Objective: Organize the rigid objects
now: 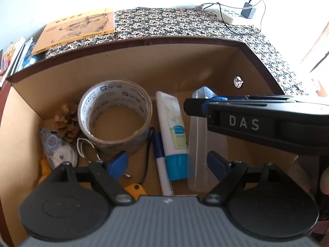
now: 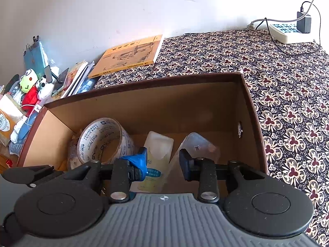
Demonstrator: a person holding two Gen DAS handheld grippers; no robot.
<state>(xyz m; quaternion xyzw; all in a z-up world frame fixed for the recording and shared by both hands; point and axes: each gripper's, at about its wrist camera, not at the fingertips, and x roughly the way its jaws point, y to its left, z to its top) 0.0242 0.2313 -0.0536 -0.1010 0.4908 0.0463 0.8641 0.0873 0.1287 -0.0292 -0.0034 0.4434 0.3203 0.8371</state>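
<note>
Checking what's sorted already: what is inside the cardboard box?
Inside the cardboard box: tape roll, pine cone, tube, marker, clear case, correction tape. The grippers hide the near end.

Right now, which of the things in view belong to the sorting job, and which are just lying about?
Part of the job: cardboard box, tape roll, tube, clear plastic case, pine cone, correction tape, marker.

Just lying about: yellow book, power strip, charger, plush toys, patterned cloth.
</note>
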